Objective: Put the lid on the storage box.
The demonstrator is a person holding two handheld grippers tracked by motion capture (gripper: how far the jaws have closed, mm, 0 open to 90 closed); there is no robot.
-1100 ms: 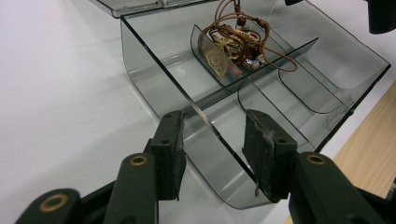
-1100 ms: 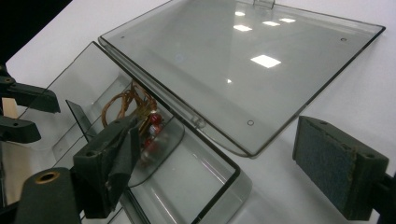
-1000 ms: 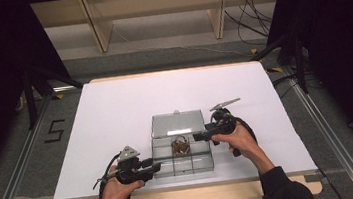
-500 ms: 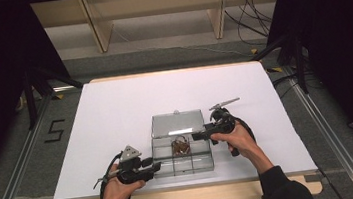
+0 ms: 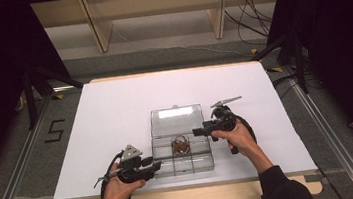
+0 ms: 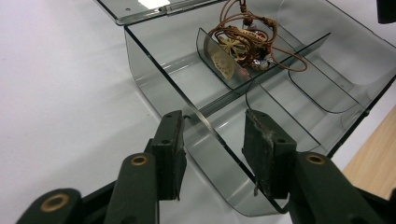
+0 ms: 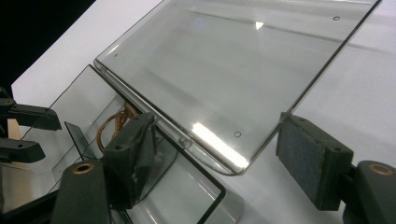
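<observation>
A clear plastic box [image 5: 192, 163] with divided compartments stands near the table's front, its lid [image 5: 176, 120] lying open flat behind it. A brown cord necklace [image 5: 181, 146] is bunched in the middle compartment [image 6: 243, 44]. My left gripper [image 5: 155, 166] is at the box's front left corner. Its jaws [image 6: 215, 126] are open astride the box wall [image 6: 154, 70], one outside and one inside. My right gripper [image 5: 197, 132] is at the lid's near right corner. Its jaws [image 7: 217, 135] have just been closing with the lid corner [image 7: 233, 158] between them, and the right pad [image 7: 308, 163] is still apart from the edge.
The white table top [image 5: 116, 116] has free room to the left, the right and behind the box. Its wooden front edge [image 5: 185, 197] runs just below the hands. A cable [image 5: 104, 180] trails from the left gripper. Wooden shelving [image 5: 154, 11] stands beyond the table.
</observation>
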